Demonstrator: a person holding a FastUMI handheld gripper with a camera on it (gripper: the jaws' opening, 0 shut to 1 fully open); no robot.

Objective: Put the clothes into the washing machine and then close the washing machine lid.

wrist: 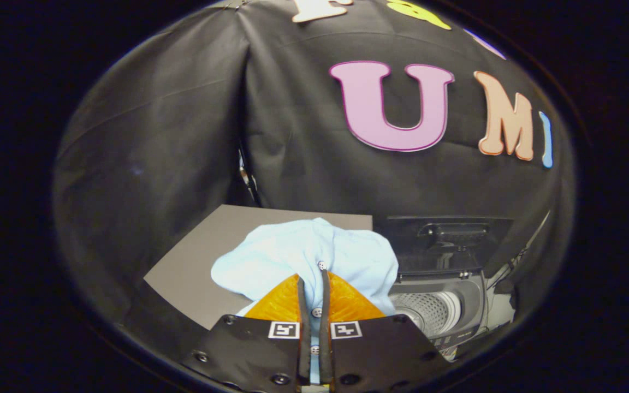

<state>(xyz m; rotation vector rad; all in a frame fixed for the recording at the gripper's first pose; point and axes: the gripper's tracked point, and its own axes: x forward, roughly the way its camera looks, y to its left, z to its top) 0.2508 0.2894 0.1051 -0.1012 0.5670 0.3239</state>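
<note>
The claw (312,284) is nearly closed. Its two fingers (277,307) stand close together with only a narrow slot between them, and that slot is filled by a strip of pale blue cloth. Both fingers press on this cloth from either side, so the claw is gripping the garment.

The garment is a light blue shirt (303,259), bunched and rumpled. It bulges up and forward from the fingertips, spreading to both sides ahead of them. A row of small buttons (321,265) runs along the fold that lies in the slot: one sits just beyond the fingertips, another between the fingers, and a third lower down near the base of the claw. Whether the shirt rests on the surface below or hangs free of it cannot be told, as the cloth hides the contact.

A grey tabletop (205,256) lies beneath and behind the shirt, extending to the left of the claw.

The washing machine (445,311) stands to the right of the claw, just beside the tabletop. Its lid (448,240) is raised and stands upright at the back, with a handle visible near the top edge. The drum (429,310) is open to view, its pale perforated wall visible. The right edge of the shirt overlaps the near left side of the machine in this view. No cloth is seen inside the drum.
</note>
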